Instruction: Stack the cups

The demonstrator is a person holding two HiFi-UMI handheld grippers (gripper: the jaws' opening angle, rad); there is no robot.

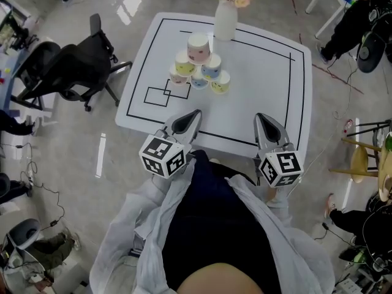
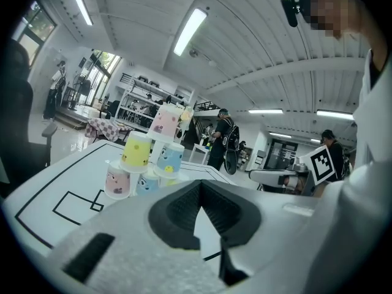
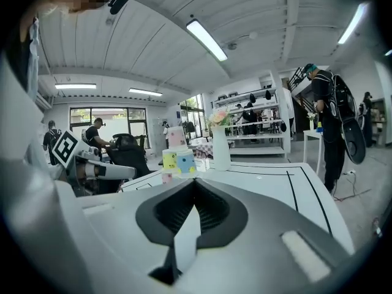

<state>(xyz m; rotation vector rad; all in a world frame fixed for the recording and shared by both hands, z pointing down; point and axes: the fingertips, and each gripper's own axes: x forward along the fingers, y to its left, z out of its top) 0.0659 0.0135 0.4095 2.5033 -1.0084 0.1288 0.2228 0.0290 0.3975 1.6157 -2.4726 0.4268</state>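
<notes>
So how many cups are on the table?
6, one pyramid by the vase: bottom pink, bottom blue, bottom yellow, middle yellow, middle blue, top pink. None seems hidden.

Six cups (image 1: 211, 66) in one pyramid, far centre of one white bench (image 1: 269, 97); one vase (image 1: 225, 20) of flowers just beyond them; one left gripper (image 1: 193, 115) and one right gripper (image 1: 262, 118) at the near edge.

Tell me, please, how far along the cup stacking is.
Done: six cups stand as a pyramid of three, two and one on the table, near the vase. In hand: nothing; the left gripper and right gripper are at the table's near edge, jaws shut and empty. Left: apparently nothing.
</notes>
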